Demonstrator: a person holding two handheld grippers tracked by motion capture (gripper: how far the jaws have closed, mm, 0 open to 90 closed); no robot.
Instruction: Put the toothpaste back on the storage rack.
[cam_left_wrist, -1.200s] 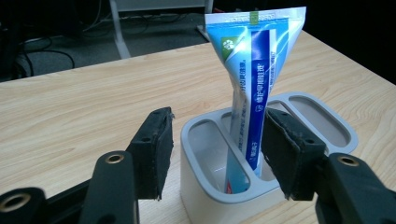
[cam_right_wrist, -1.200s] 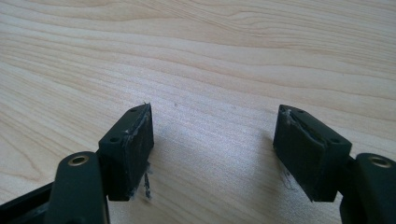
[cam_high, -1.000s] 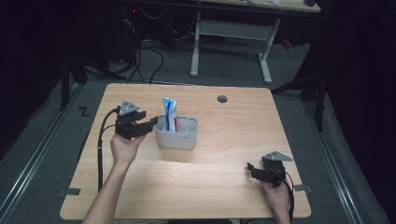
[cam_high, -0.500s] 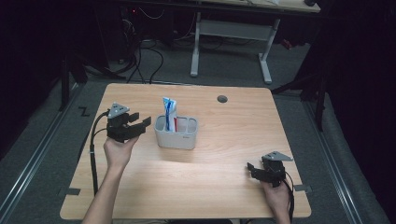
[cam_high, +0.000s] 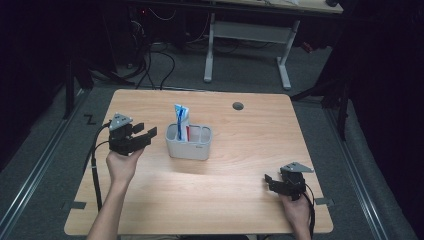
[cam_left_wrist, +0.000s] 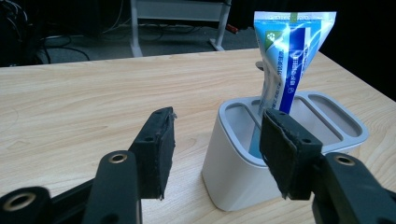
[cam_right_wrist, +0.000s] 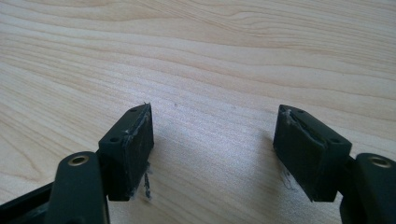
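- My left gripper (cam_high: 142, 136) sits left of centre in the high view, held up in my left hand (cam_high: 121, 165), its jaws spread wide and pointing toward the right of the frame with nothing between them.
- In the left gripper view the same left gripper (cam_left_wrist: 215, 144) shows its two black jaws rising from the bottom edge, parted, one pad left of centre and the other at lower right, in front of the caddy's near wall.
- The white caddy (cam_high: 188, 149) stands just right of my left gripper, near the middle of the wooden table (cam_high: 250, 130); the jaws are close to it but not touching.
- In the left gripper view the caddy (cam_left_wrist: 233, 177) fills the lower right, its top divided into several slots.
- A blue-and-white toothpaste tube (cam_high: 181, 120) stands upright in the caddy's left-hand slot; in the left gripper view the tube (cam_left_wrist: 287, 60) rises to the upper right of the frame.
- My right gripper (cam_high: 272, 181) rests low at the lower right of the high view, in my right hand (cam_high: 295, 210), well apart from the caddy.
- In the right gripper view my right gripper (cam_right_wrist: 212, 149) has its jaws released and wide, with bare wood grain between them.
- A small dark round hole (cam_high: 238, 106) lies in the tabletop toward the upper centre.
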